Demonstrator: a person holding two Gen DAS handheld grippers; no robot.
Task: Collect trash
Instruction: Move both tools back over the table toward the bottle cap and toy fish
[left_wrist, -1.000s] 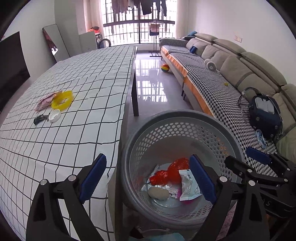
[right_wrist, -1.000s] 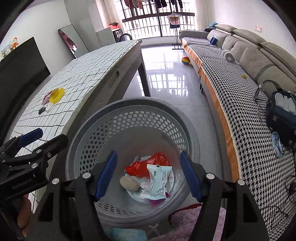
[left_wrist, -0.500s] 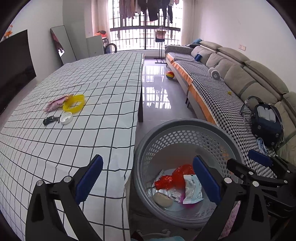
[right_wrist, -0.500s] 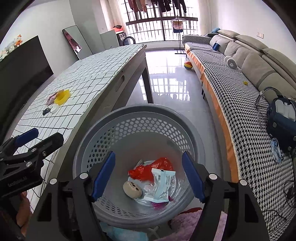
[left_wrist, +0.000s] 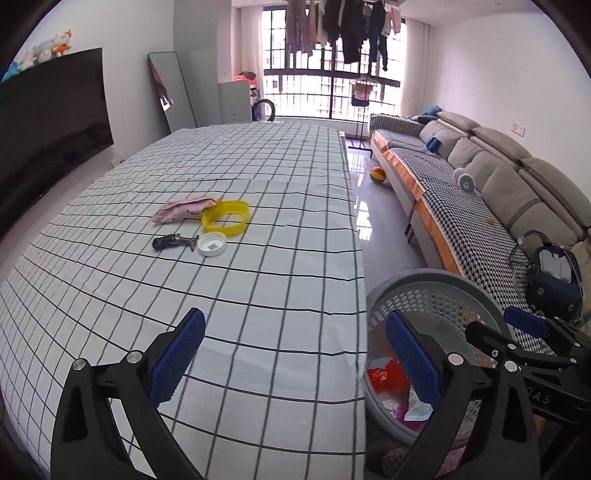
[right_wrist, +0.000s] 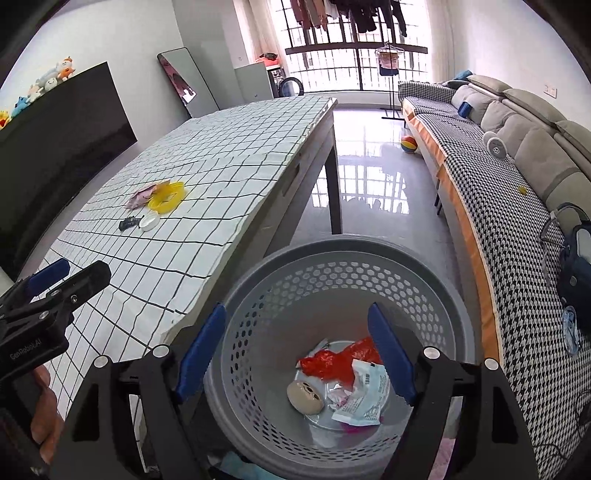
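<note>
My right gripper (right_wrist: 295, 354) hangs over the grey basket (right_wrist: 436, 280), jaws opening with nothing between them, since the red wrapper (right_wrist: 340, 360), white packet (right_wrist: 364, 398) and beige lump (right_wrist: 303, 396) already lie on its bottom. The basket stands on the floor just beside the table's (left_wrist: 280, 295) near right edge, handy for dropping things in. My left gripper (left_wrist: 291, 354) is spread wide and empty over the checked cloth, aimed toward the leftover trash farther off on the left: a white cap (left_wrist: 211, 243) touching a small black piece (left_wrist: 171, 242), then a yellow ring (left_wrist: 226, 217) against a pink wrapper (left_wrist: 184, 209).
</note>
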